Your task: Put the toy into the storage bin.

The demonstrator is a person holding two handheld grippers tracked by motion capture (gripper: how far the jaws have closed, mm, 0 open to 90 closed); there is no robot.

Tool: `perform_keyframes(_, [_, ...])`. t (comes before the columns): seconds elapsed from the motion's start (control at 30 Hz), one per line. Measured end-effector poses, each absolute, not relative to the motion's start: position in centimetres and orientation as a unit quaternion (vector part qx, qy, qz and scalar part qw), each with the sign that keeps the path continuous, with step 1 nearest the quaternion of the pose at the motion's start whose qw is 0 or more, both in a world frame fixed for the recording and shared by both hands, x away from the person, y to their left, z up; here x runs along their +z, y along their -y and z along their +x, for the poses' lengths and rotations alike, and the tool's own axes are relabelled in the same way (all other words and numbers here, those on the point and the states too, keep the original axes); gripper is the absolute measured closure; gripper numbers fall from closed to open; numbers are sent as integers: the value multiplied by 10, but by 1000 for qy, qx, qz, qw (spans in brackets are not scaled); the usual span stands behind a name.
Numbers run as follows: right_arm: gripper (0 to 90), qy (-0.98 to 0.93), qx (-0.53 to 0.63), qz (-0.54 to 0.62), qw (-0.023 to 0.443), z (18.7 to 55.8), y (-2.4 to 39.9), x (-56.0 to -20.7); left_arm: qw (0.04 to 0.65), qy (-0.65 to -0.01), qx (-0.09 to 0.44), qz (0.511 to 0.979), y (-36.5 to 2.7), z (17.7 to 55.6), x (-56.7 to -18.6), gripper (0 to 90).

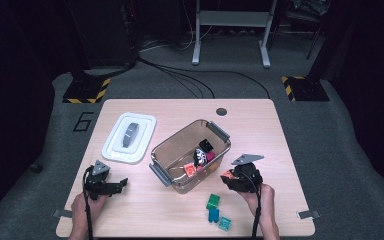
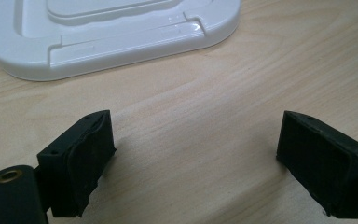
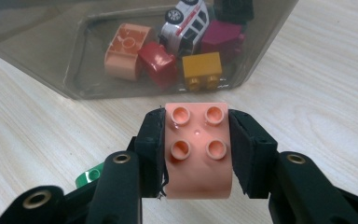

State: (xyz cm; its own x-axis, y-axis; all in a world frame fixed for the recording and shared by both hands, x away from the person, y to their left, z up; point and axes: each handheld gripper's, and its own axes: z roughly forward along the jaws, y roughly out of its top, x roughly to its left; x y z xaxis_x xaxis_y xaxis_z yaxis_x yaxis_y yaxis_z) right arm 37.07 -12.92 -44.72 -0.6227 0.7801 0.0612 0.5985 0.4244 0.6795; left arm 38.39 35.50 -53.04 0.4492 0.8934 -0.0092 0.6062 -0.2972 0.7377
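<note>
Black tools (image 1: 111,186), brass-ringed screw holes

One clear bin (image 1: 215,131), one white lid (image 1: 130,137), three green and blue bricks (image 1: 213,201) at lower centre, two grippers (image 1: 105,184).

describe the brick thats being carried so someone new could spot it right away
Find the clear bin mid-table. Just outside its near right corner, the right hand-held gripper clamps a salmon-pink brick with four studs. The loose bricks nearby on the table are green or teal.

Fingers (image 2: 81,163) apart — white lid (image 2: 112,32) beyond.
</note>
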Motion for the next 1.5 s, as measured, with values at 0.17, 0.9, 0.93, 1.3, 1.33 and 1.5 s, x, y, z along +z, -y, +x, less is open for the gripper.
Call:
perform_keyframes(0.17, [584, -831, 347, 413, 134, 370, 130, -441, 345, -482, 209, 778, -355, 384, -530, 107])
perform_keyframes(0.9, [584, -824, 367, 400, 161, 374, 127, -404, 345, -482, 208, 778, -355, 384, -530, 106])
perform_keyframes(0.93, [585, -824, 369, 399, 161, 374, 126, -402, 346, -482, 208, 778, -355, 384, -530, 106])
perform_keyframes(1.3, [585, -821, 383, 386, 174, 384, 114, -376, 345, -482, 209, 778, -355, 384, -530, 107])
perform_keyframes(1.33, [585, -822, 384, 383, 174, 385, 112, -374, 345, -482, 207, 778, -355, 384, -530, 106])
perform_keyframes(1.5, [585, -824, 387, 375, 174, 391, 102, -365, 344, -482, 207, 779, -355, 384, -530, 106])
